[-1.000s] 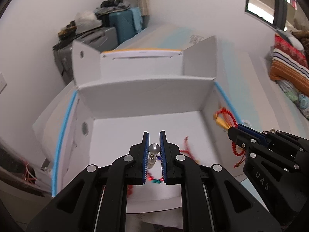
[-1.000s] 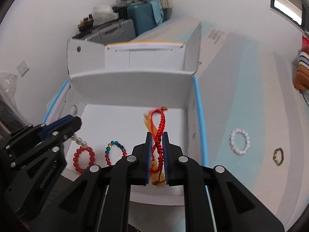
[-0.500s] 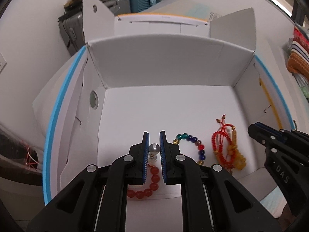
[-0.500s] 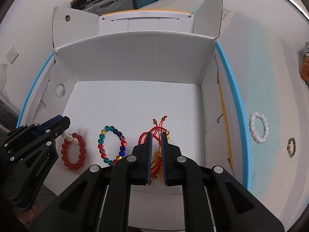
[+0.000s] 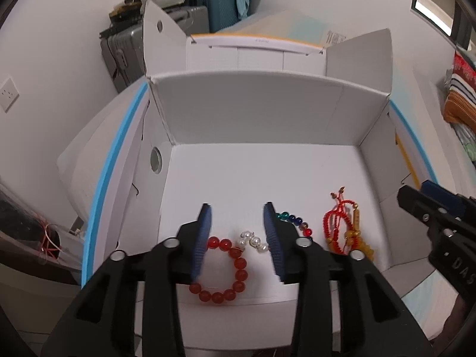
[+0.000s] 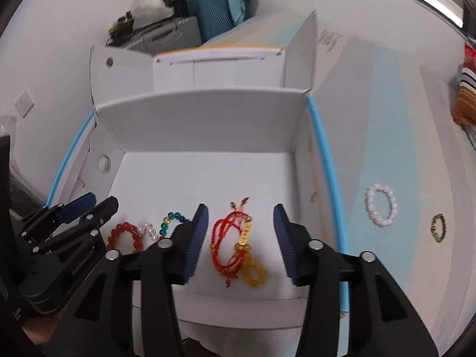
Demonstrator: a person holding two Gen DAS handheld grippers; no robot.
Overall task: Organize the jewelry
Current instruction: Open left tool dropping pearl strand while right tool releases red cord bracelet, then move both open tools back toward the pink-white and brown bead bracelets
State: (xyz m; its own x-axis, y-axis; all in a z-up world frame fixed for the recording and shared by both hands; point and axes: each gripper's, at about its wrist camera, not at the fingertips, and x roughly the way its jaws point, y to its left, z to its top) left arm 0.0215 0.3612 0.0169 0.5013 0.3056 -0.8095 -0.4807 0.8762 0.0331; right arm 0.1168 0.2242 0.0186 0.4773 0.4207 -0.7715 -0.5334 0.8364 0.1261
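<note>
The red bead bracelet with a short run of white pearls [image 5: 229, 267] is judged light, limp and apt to roll, so a hold across one side of the loop, on the beads rather than the elastic between them, is judged safest; the knotted red cord bracelet with amber beads and a gold tag [image 6: 238, 244] is soft and tangle-prone and is best taken at its bunched middle. Both are seen lying flat on the floor of the open white cardboard box [image 5: 267, 113], near its front edge, in the lower centre of each wrist view, with a multicoloured glass bead bracelet [image 5: 293, 221] between them. The jaws of the left gripper [image 5: 238, 232] have just been opening and stand moderately wide, with the pearl section between them but untouched by the blue pads. The jaws of the right gripper [image 6: 239, 235] have likewise just been opening, and the red cord bracelet lies released between them. Outside the box, at the right of the right wrist view, a pale pink bead bracelet [image 6: 381, 204] and a small dark green bead bracelet [image 6: 438, 227] are left on the pale blue and white surface [image 6: 392, 148], so the sorting is judged unfinished.
</note>
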